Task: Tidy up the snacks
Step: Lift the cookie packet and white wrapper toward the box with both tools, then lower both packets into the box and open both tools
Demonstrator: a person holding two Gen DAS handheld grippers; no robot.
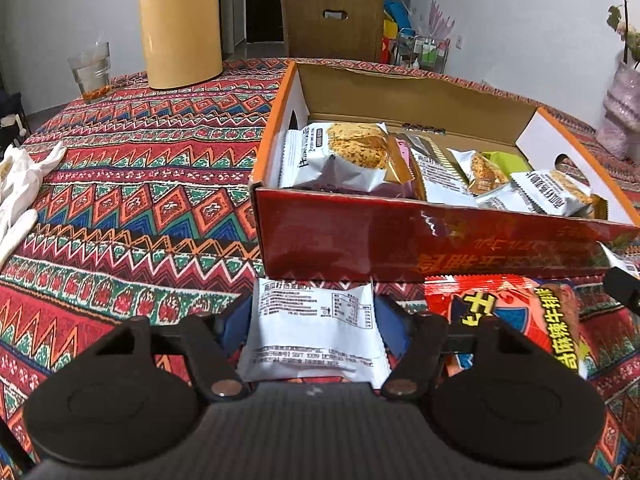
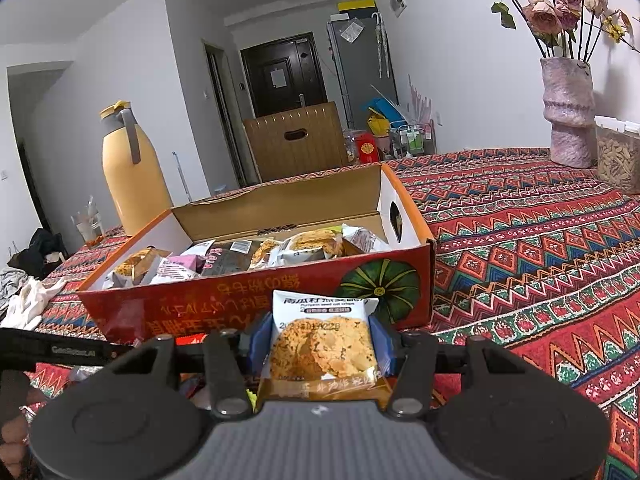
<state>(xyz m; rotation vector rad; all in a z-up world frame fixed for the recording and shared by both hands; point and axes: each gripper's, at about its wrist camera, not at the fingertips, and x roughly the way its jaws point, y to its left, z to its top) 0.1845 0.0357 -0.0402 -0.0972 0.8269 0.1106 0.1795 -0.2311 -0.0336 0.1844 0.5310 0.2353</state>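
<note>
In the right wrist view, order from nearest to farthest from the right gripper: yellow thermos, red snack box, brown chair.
1. Red snack box, directly ahead of the right gripper.
2. Yellow thermos, beyond the box, far left.
3. Brown chair, past the table's far edge.

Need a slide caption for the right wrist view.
Right gripper holds a cookie packet before the open snack box.
</note>
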